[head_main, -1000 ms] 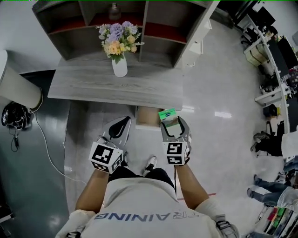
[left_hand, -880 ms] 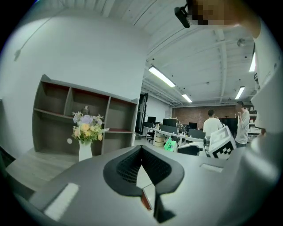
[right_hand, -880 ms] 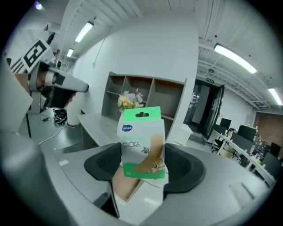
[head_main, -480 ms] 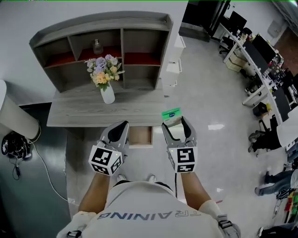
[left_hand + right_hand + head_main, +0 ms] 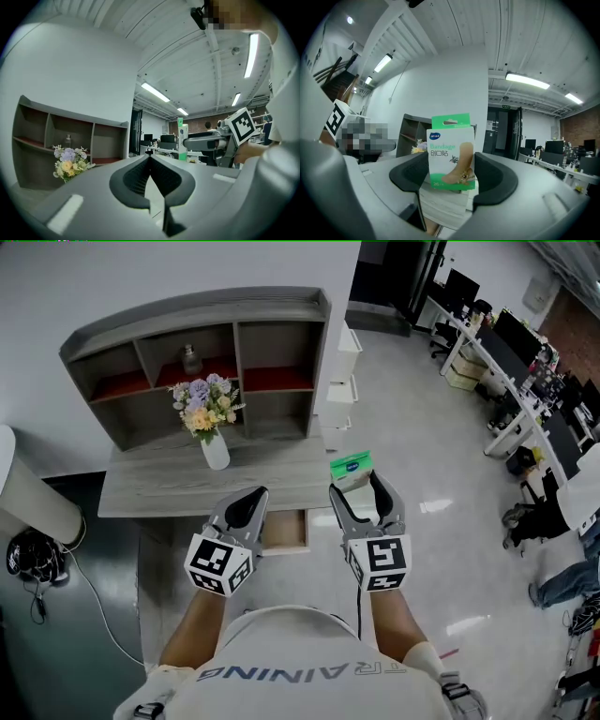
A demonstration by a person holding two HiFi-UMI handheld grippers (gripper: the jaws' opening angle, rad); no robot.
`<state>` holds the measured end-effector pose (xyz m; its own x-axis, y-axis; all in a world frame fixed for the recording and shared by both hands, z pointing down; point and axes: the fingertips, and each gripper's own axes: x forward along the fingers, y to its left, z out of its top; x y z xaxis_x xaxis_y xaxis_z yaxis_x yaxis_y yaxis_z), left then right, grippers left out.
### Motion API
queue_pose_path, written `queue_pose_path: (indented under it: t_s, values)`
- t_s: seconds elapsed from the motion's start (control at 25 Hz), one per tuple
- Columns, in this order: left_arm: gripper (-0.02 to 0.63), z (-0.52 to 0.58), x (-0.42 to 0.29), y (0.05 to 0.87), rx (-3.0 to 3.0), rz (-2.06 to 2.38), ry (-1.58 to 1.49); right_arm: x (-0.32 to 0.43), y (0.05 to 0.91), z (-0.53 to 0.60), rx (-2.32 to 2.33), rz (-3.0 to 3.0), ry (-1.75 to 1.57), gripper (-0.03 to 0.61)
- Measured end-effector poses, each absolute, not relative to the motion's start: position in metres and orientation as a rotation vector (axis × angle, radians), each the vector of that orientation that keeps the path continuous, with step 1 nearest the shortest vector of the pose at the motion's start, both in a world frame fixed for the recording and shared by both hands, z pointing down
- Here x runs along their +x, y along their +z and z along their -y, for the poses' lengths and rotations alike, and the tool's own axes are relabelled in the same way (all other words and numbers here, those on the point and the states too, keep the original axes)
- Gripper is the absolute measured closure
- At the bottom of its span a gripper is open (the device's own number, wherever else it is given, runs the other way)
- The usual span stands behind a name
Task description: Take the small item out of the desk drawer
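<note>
My right gripper (image 5: 356, 486) is shut on a green and white bandage box (image 5: 352, 471), held upright above the desk's right end. In the right gripper view the bandage box (image 5: 451, 157) stands between the dark pads. The desk drawer (image 5: 285, 529) is pulled out below the grey desk top (image 5: 178, 486), and its inside looks bare. My left gripper (image 5: 251, 502) hovers beside the drawer's left edge, jaws together with nothing in them. In the left gripper view the jaw tips (image 5: 151, 159) meet, and the right gripper with the box (image 5: 182, 139) shows beyond.
A white vase of flowers (image 5: 208, 418) stands on the desk in front of a grey shelf unit (image 5: 197, 357) holding a small bottle (image 5: 191, 358). A white lamp shade (image 5: 28, 498) and black headphones (image 5: 33, 557) lie left. Office desks fill the right background.
Both grippers rose from near the drawer to above desk height, the right one still carrying the bandage box. The head view pulled back, showing more of the shelf unit.
</note>
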<state>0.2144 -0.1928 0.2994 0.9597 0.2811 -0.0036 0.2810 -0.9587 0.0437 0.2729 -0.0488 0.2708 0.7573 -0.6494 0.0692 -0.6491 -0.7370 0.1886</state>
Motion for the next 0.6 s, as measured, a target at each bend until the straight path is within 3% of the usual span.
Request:
queue_pose_path:
  t_s: [0.6]
  values:
    - [0.621,0.200,0.215,0.299,3.053,-0.443,0.019,0.273,0.270,0.058,2.761,1.034,0.002,0.259]
